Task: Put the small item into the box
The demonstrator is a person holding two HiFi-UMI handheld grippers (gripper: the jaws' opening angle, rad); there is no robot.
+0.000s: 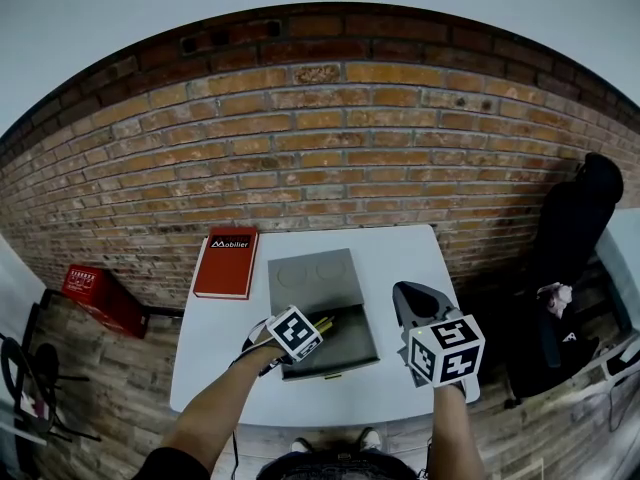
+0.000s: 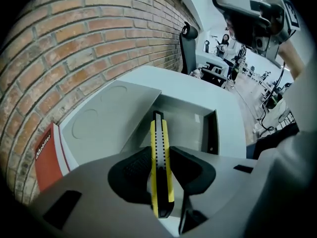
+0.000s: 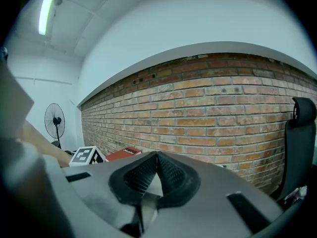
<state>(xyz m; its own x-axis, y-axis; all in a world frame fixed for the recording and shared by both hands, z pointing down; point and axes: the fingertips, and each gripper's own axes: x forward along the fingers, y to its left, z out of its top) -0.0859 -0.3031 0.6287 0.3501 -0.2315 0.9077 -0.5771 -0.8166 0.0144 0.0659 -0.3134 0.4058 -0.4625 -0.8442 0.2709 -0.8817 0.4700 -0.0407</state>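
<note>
- Knife: slim yellow-and-black plastic utility knife (image 2: 159, 133) pinched flat-sided btwn the ribbed black pads of left claw (image 2: 161, 156). Its length runs out past the tips, prob. so it goes in lengthways.
- Open grey rigid box (image 2: 188, 119) sits just below and ahead of left claw. Its flat lid (image 2: 106, 118) lies folded back beyond, so the mouth is free.
- Right claw (image 3: 156, 158): pads together, empty, parked off to the side and aimed at the rough brick wall (image 3: 208, 113).
- Smooth white surface (image 1: 400, 258) carries the box.

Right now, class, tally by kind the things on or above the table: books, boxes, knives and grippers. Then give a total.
red book: 1
grey box: 1
utility knife: 1
grippers: 2, left gripper and right gripper
Total: 5
</note>
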